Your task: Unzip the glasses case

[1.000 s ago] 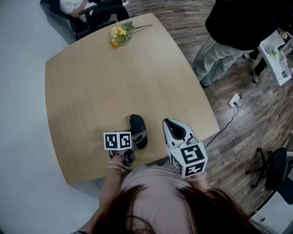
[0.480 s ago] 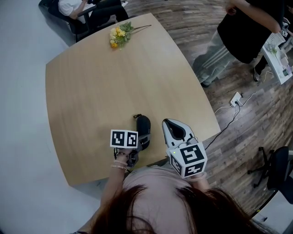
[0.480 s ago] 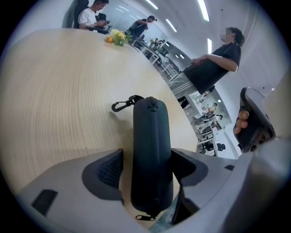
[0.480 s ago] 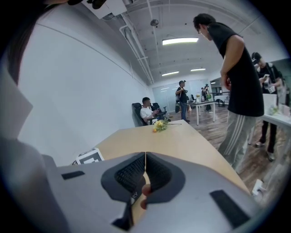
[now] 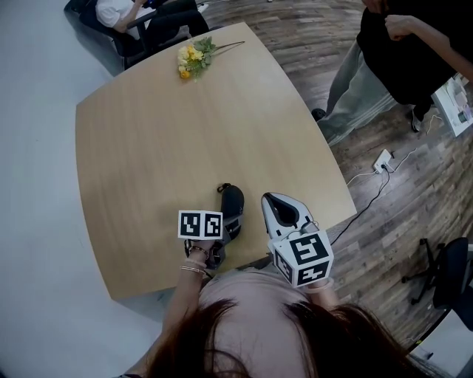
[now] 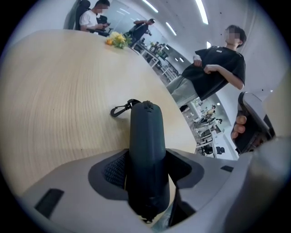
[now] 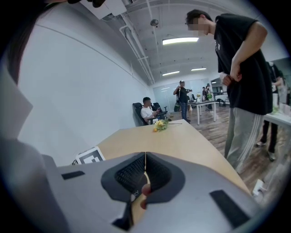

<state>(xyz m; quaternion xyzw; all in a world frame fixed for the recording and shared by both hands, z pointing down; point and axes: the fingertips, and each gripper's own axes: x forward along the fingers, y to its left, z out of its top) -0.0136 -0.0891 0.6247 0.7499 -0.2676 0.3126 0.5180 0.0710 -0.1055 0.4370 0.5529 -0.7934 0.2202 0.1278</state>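
Note:
A dark glasses case lies on the wooden table near its front edge, with a small clip at its far end. My left gripper has the near end of the glasses case between its jaws. The jaws have just been closing, and the pads now press against its sides. My right gripper hovers just right of the case, apart from it. In the right gripper view the right gripper is shut, its pads meeting with nothing between them.
A bunch of yellow flowers lies at the table's far edge. A person in black stands off the table's right corner, another person sits beyond the far edge. A power strip with a cable lies on the floor at right.
My left gripper and the case have shifted a little to the right. The right gripper has kept still. The standing person at the right has moved.

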